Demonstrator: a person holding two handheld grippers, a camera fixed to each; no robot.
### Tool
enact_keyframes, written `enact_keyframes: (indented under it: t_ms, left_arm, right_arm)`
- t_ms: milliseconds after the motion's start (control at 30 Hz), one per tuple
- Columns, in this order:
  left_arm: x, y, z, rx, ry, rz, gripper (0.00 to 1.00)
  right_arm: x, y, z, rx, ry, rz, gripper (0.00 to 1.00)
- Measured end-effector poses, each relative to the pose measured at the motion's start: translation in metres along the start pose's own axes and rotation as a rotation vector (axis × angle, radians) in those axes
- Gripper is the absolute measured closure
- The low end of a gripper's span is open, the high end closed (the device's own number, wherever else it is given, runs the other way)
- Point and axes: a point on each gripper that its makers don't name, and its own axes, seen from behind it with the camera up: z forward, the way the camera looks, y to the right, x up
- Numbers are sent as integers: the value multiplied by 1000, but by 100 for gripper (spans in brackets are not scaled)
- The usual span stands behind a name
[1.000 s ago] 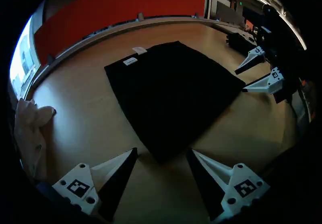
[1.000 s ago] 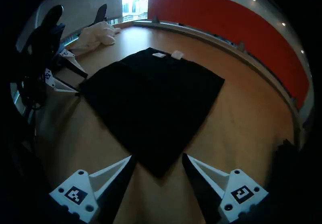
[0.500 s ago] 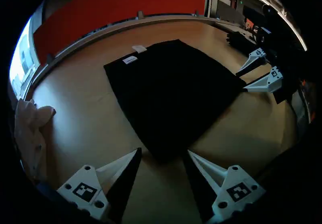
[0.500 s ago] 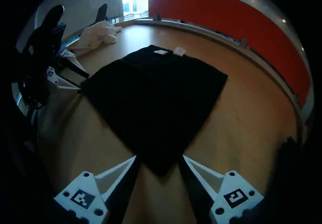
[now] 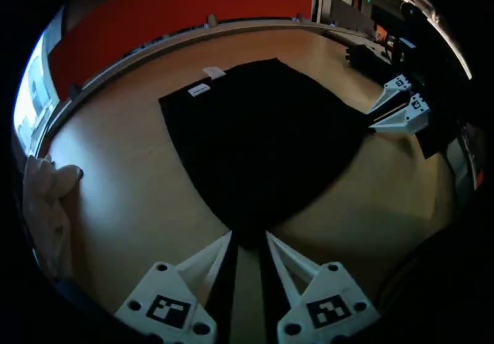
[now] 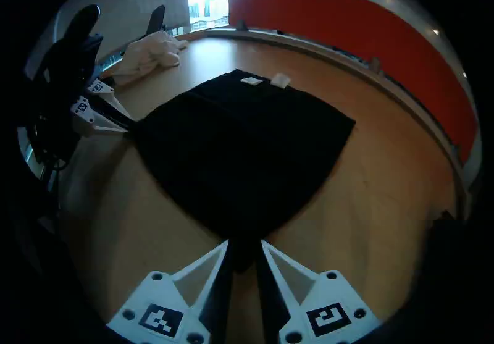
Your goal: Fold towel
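Wooden table [image 5: 123, 177] holds a black towel [image 5: 259, 134] lying flat at its middle, left gripper [image 5: 247, 245] narrowed onto one near corner, right gripper [image 6: 245, 251] pinched likewise on the neighbouring corner, so the grasp looks done while lifting and folding that edge over are both left.

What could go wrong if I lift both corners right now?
The left hand-held gripper and right hand-held gripper each have only the very tip of a towel corner between their fingers, so a corner could slip out when lifted. Whether the fingers press fully shut is unclear; lifting early might leave the towel on the table. The pale cloth lies on the left hand-held gripper's side; a wide swing might drag it.
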Motion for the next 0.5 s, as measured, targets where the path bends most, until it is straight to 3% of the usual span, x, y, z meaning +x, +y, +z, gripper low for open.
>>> enact_keyframes:
  t_ms: [300,500]
  left_arm:
    - [4,3,-2,7,5,-17,90]
    - [14,1,-13,18,32,-34,90]
  right_arm:
    - [3,0,-1,-14,1,-5,84]
    - [9,1,-8,-19,25,1,85]
